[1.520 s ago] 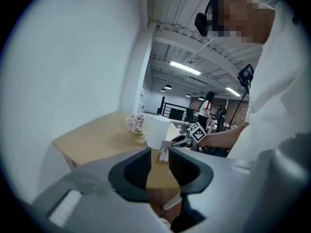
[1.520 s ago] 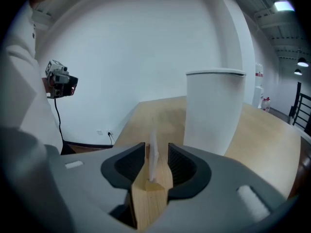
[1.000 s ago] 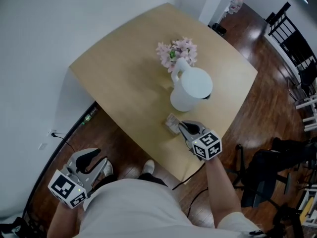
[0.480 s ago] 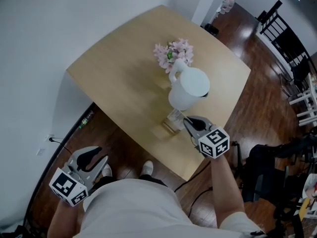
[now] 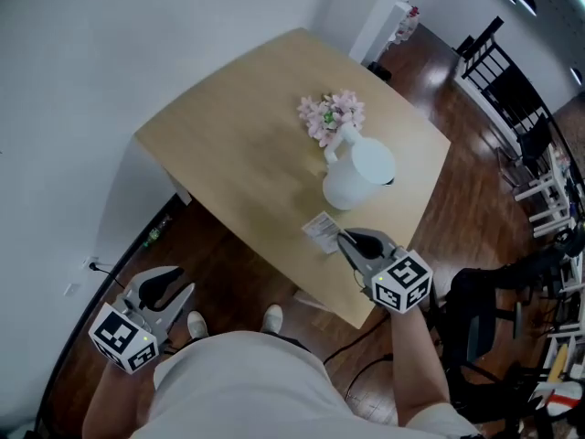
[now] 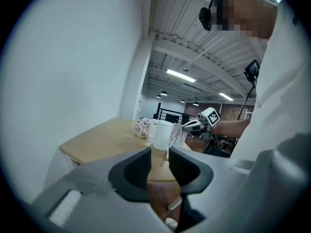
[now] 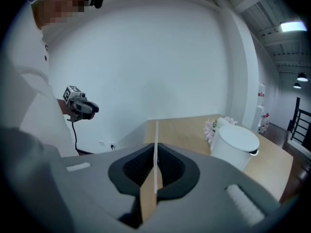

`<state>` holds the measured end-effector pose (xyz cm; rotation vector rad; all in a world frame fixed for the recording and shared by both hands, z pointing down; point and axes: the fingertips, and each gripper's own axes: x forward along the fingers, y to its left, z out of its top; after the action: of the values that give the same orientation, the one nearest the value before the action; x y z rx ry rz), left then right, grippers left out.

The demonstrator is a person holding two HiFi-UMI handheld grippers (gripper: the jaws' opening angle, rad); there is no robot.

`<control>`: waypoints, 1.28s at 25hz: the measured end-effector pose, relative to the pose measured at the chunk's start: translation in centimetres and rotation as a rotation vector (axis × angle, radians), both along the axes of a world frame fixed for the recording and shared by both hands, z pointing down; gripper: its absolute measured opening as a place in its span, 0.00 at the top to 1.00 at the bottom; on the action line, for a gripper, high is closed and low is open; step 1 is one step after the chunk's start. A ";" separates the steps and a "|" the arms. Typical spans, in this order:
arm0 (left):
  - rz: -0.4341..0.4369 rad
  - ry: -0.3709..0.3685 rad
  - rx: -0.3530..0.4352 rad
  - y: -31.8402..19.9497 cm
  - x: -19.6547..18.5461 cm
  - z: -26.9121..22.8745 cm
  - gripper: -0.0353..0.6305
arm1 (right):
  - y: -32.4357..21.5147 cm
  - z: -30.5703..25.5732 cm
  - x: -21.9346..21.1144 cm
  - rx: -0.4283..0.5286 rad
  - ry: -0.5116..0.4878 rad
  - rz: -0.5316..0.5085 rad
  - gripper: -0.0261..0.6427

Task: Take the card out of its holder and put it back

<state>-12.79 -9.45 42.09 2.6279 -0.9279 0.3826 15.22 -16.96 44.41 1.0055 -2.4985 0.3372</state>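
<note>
The right gripper [image 5: 343, 238] has its jaws pressed together on the card [image 5: 321, 230]. In the right gripper view the card [image 7: 156, 140] shows edge-on, a thin pale upright line running up between the dark pads [image 7: 138, 166]. From the left gripper view the same card [image 6: 178, 136] shows its printed face, upright at the tip of the right gripper [image 6: 194, 125]. It sits over the near right part of the table [image 5: 247, 144], just on the near side of the white lidded bin [image 5: 361, 174]. Whether it rests in a holder cannot be made out.

Beyond the bin, touching its far side, is a small bunch of pink flowers [image 5: 331, 115] (both also appear to the right of the card in the right gripper view). The rest of the light wood top is bare, with a white wall to the left.

The left gripper [image 5: 178, 286] hangs low on the near left, well apart from the table, over the dark wood floor [image 5: 238, 273]. Its jaws stand a narrow gap apart with nothing between them; through that gap its own view shows only floor and table edge. Black chairs [image 5: 498, 62] stand at the far right.
</note>
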 end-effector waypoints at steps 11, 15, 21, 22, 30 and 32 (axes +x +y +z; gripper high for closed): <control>0.030 -0.002 0.034 1.5 -9.9 0.2 0.76 | 9.4 -4.3 -16.3 0.005 -0.056 -0.117 0.93; 0.060 -0.010 0.033 2.3 -12.1 0.5 0.77 | 12.4 -4.9 -20.6 -0.004 -0.080 -0.133 0.93; 0.114 0.014 0.015 3.2 -13.3 1.2 0.77 | 14.2 -4.9 -22.7 -0.001 -0.086 -0.118 0.93; 0.122 0.019 0.015 3.1 -13.1 1.3 0.77 | 14.0 -4.9 -22.4 0.001 -0.082 -0.112 0.93; 0.099 0.049 0.034 2.3 -9.5 1.1 0.76 | 10.3 -4.3 -14.4 0.038 -0.024 -0.042 0.93; 0.088 0.056 0.037 2.1 -8.2 1.0 0.76 | 8.6 -3.8 -11.5 0.041 -0.004 -0.024 0.93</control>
<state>-20.99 -7.37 43.05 2.7049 -0.8115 0.3150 3.74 -8.33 40.66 0.9904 -2.5288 0.2827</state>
